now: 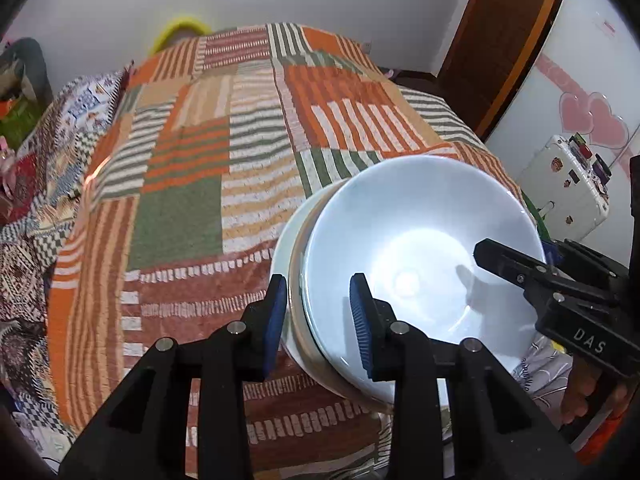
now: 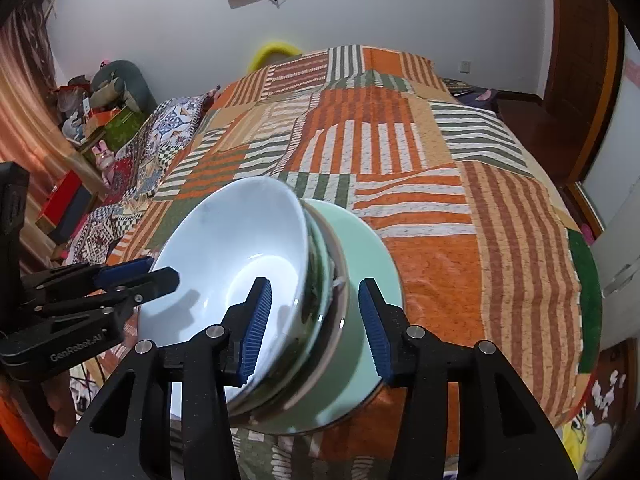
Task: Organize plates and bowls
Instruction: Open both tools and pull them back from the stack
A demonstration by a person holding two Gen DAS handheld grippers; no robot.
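Stacked dishes (image 2: pixel 320 280) (lower ones hidden)

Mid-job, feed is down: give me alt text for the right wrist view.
The right tool straddles the rim of a stack of dishes: a white bowl on top, a pale green plate beneath, over a striped patchwork bedspread. The left tool reaches in opposite.

We're seeing the right gripper (image 2: pixel 314 328) with jaws spread, straddling the rim of a dish stack on the bed (image 2: pixel 500 240): white bowl (image 2: pixel 236 248) on top, nested bowls under it, green plate (image 2: pixel 368 248) at the bottom. The left gripper (image 2: pixel 160 274) is sitting at the bowl's far rim; can't tell its jaw state.
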